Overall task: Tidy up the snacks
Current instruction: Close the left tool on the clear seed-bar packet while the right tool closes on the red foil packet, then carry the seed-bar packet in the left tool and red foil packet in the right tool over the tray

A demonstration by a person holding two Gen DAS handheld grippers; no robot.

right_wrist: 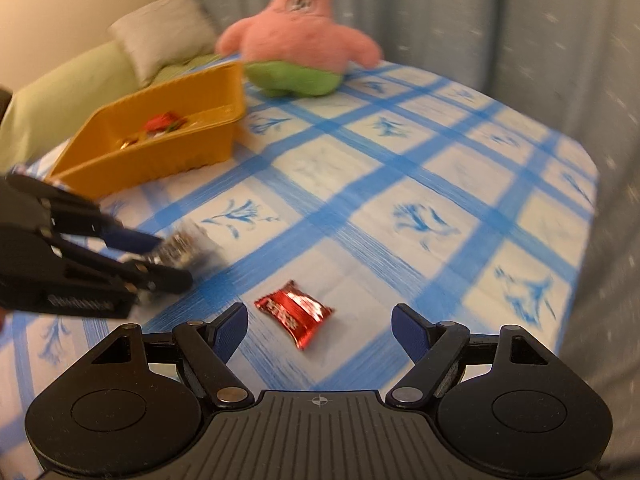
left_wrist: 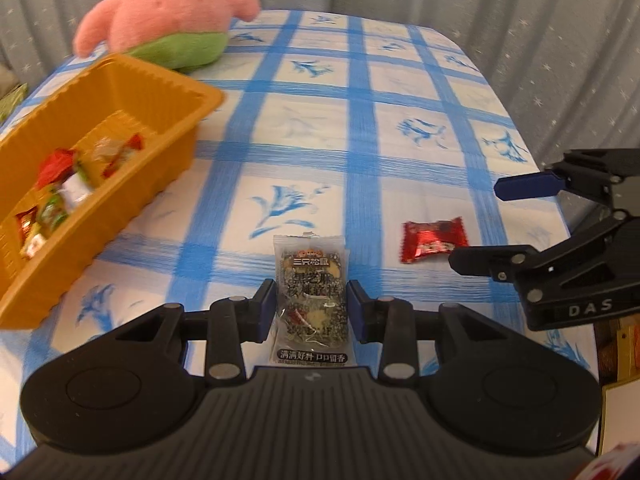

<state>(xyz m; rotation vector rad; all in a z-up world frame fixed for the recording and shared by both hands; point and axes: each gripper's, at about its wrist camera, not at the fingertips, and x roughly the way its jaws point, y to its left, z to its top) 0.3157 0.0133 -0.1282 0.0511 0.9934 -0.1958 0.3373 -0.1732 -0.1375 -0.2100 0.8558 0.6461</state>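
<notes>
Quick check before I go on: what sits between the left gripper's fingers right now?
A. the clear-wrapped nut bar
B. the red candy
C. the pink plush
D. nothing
A: the left gripper has its blue pads against both sides of the nut bar, while the red candy lies loose on the tablecloth near the open right gripper.

Home, prob. bedroom: bed w/ green sheet (right_wrist: 52, 92) & grey pillow (right_wrist: 164, 28) beside table, blue-check tablecloth (left_wrist: 360, 128), pink plush toy (left_wrist: 168, 12), star-print curtain (left_wrist: 540, 20) behind.
</notes>
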